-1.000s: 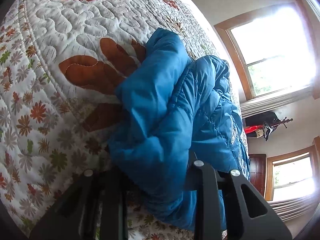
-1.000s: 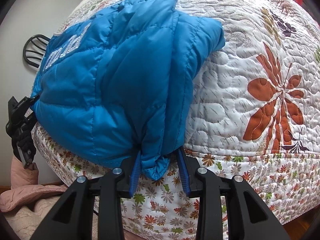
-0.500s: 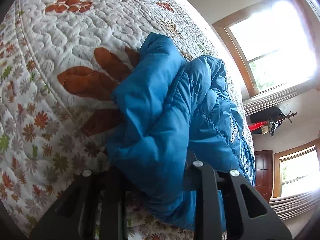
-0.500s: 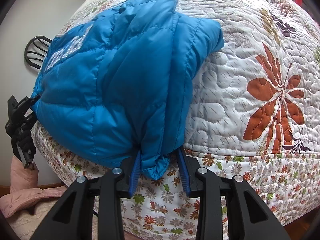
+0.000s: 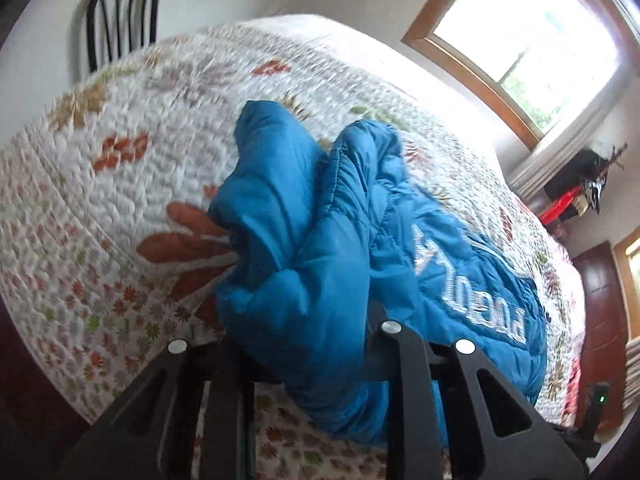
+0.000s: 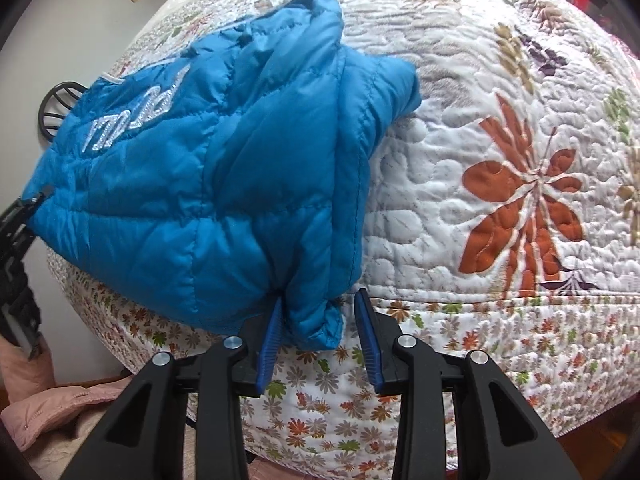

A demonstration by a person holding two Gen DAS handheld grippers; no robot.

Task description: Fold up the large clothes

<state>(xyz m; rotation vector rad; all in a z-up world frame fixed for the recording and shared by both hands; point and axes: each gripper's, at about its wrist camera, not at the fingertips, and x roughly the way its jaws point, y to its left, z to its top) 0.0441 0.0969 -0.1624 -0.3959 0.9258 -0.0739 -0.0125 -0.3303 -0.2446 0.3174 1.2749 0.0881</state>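
A blue puffer jacket (image 6: pixel 208 184) with silver lettering lies bunched at the edge of a bed covered by a white floral quilt (image 6: pixel 500 128). In the left wrist view the jacket (image 5: pixel 312 272) fills the middle, and my left gripper (image 5: pixel 304 344) is shut on a thick fold of it; the fingertips are hidden by the fabric. My right gripper (image 6: pixel 322 320) stands open around the jacket's lower corner, with a gap beside the right blue pad (image 6: pixel 370 344). The left gripper's body shows at the left edge of the right wrist view (image 6: pixel 16 264).
A black chair (image 5: pixel 120 16) stands against the wall behind the bed. Windows (image 5: pixel 532 24) are on the right wall, with a dark wooden door (image 5: pixel 600 320) below. A pink garment (image 6: pixel 48 412) lies on the floor by the bed's side.
My left gripper has lifted and tilted back with the jacket fold, showing more of the bed, chair and lettering. My right gripper's jaws have opened wider around the jacket's corner.
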